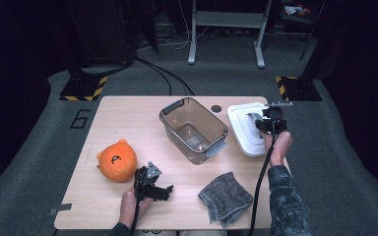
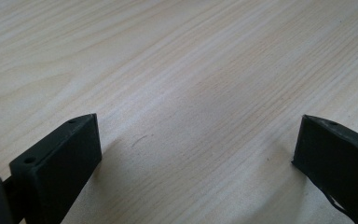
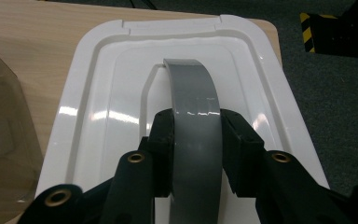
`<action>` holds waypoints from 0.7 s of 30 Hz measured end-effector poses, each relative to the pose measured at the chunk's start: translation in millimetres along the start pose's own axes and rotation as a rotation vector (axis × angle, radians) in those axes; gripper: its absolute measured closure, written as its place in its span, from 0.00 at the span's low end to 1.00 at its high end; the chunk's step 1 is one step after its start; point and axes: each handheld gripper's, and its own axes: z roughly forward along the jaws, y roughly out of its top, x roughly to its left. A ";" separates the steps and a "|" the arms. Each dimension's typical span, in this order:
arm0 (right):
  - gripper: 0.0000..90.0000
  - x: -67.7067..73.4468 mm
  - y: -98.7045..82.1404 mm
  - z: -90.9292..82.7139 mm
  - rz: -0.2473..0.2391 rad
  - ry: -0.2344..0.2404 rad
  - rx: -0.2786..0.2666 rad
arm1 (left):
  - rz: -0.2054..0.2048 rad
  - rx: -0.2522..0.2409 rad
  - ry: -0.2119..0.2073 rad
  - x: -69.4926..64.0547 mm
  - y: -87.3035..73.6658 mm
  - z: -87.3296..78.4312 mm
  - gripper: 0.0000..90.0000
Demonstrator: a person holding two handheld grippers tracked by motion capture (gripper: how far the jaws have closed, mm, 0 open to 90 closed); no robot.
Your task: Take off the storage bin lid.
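My right gripper (image 3: 196,140) clamped on the white lid's (image 3: 98,121) grey handle (image 3: 193,98), clear bin (image 1: 193,129) at nine o'clock, my left gripper (image 2: 196,154) gaping wide over bare table (image 2: 177,60).

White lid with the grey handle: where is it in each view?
High view: the white lid lies at the table's right edge, right of the clear bin.
Left gripper view: not in it.
Right gripper view: centre, its grey handle clamped by the right hand-held gripper.
Shared landmark: the clear bin.

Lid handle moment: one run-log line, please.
right gripper: shut on grey handle | white lid: on table | left gripper: open, idle
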 end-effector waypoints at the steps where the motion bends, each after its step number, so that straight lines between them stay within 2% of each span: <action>1: 0.74 -0.4 -1.3 1.8 -0.007 0.001 -0.001 | -0.001 -0.003 -0.002 0.0 -0.1 0.2 0.00; 21: 0.74 3.7 -19.8 28.9 0.045 -0.010 0.029 | -0.001 -0.003 -0.002 0.0 -0.1 0.2 0.00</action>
